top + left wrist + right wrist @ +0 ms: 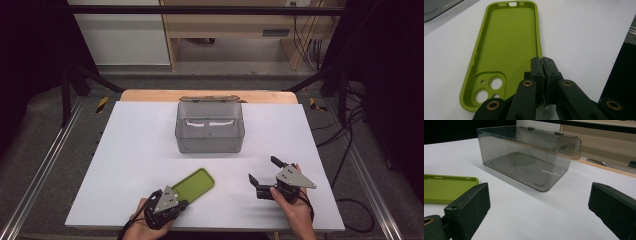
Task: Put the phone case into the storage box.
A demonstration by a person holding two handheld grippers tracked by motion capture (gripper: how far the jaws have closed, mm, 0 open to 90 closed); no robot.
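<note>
A lime-green phone case (197, 184) lies hollow side up on the white table, near the front and left of centre. My left gripper (183, 202) is at its near end. In the left gripper view the jaws (543, 61) are pressed together on the right side wall of the case (506, 45), close to the camera cut-outs. My right gripper (263, 169) rests to the right of the case, open, with nothing between its jaws. In the right gripper view the gripper (539, 195) points at a clear smoky plastic box (524, 152), with the case (444, 188) at the left.
The smoky transparent box (210, 142) stands open-topped at the middle back of the white tabletop (140, 150), its hinged lid folded back. A wooden strip edges the table's far side. Metal rails run along both sides, and cables lie on the floor at the right.
</note>
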